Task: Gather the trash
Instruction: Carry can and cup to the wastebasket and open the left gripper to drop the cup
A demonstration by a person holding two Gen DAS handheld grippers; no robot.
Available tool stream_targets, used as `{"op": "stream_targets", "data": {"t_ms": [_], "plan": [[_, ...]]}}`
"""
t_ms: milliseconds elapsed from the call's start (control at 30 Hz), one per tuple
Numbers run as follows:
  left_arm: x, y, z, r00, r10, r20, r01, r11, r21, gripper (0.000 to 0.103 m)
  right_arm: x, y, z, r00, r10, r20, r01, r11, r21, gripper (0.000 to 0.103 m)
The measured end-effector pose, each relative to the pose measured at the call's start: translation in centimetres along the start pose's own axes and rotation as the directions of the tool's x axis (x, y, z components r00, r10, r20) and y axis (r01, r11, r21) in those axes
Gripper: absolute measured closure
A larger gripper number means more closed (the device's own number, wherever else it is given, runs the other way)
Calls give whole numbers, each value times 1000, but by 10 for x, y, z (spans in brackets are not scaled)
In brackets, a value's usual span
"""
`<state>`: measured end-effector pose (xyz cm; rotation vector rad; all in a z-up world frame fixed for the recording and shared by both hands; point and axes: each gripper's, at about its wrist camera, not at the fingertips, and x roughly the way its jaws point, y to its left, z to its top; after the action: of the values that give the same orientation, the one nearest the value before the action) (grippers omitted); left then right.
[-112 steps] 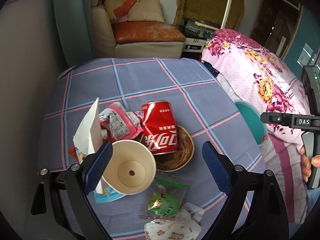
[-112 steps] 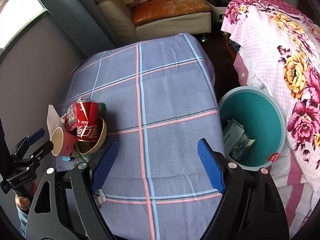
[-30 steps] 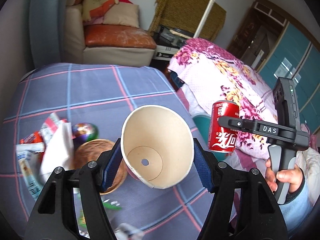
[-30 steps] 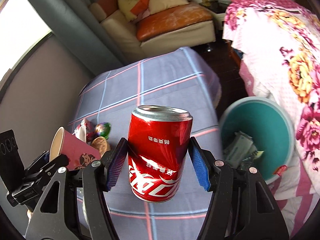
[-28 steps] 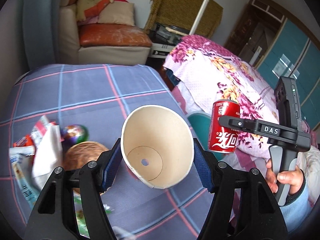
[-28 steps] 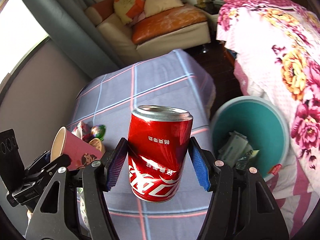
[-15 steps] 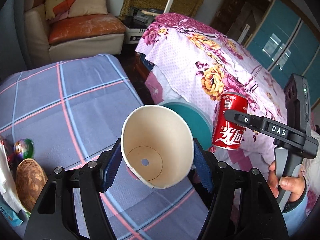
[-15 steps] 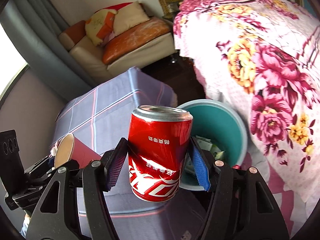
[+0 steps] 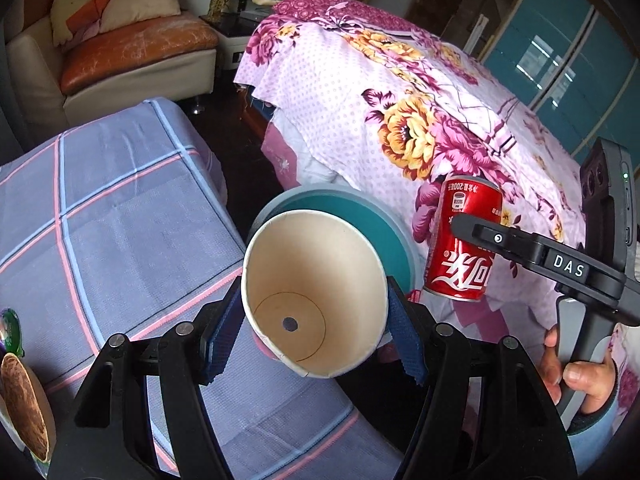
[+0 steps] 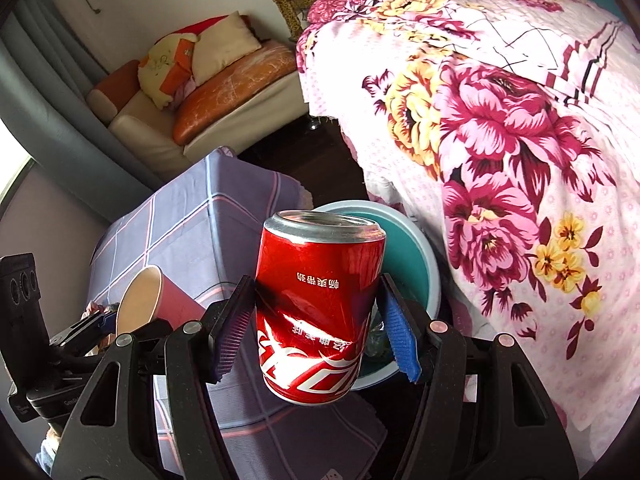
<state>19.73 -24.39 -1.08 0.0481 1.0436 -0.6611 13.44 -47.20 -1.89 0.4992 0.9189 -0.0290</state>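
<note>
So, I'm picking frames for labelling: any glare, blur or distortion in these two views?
Left wrist view: sharp, evenly lit; fisheye bends the table edges, corners vignetted black; paper cup in the left gripper hides most of the bin. Right wrist view: window glare at left edge, bright sheen on the red can held by the right gripper; same fisheye warp.
</note>
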Motion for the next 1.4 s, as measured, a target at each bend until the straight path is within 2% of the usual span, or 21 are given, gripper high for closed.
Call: {"op": "stream_targets", "data": {"t_ms": [433, 667, 800, 1067, 1333, 1400], "plan": [[34, -15, 10, 999, 0, -44, 1, 999, 34, 34, 1, -24, 8, 1000, -21, 3, 21, 999, 40, 43], [41, -17, 12, 999, 16, -51, -14, 999, 36, 27, 5, -24, 11, 1000, -28, -1, 28, 999, 39, 43], [40, -16, 12, 999, 27, -45, -26, 999, 36, 17, 6, -21, 11, 1000, -30, -4, 30, 999, 37, 43], [35, -3, 8, 999, 24, -49, -24, 1000, -7, 15, 9, -15, 12, 999, -41, -14, 42, 999, 23, 43], [22, 17, -3, 999, 10, -43, -13, 998, -63, 11, 27, -7, 11, 996, -44, -76, 45, 999, 13, 43], [19, 20, -5, 999, 8, -40, -11, 998, -69, 11, 31, -6, 10, 995, -33, -94, 36, 999, 27, 30]]}}
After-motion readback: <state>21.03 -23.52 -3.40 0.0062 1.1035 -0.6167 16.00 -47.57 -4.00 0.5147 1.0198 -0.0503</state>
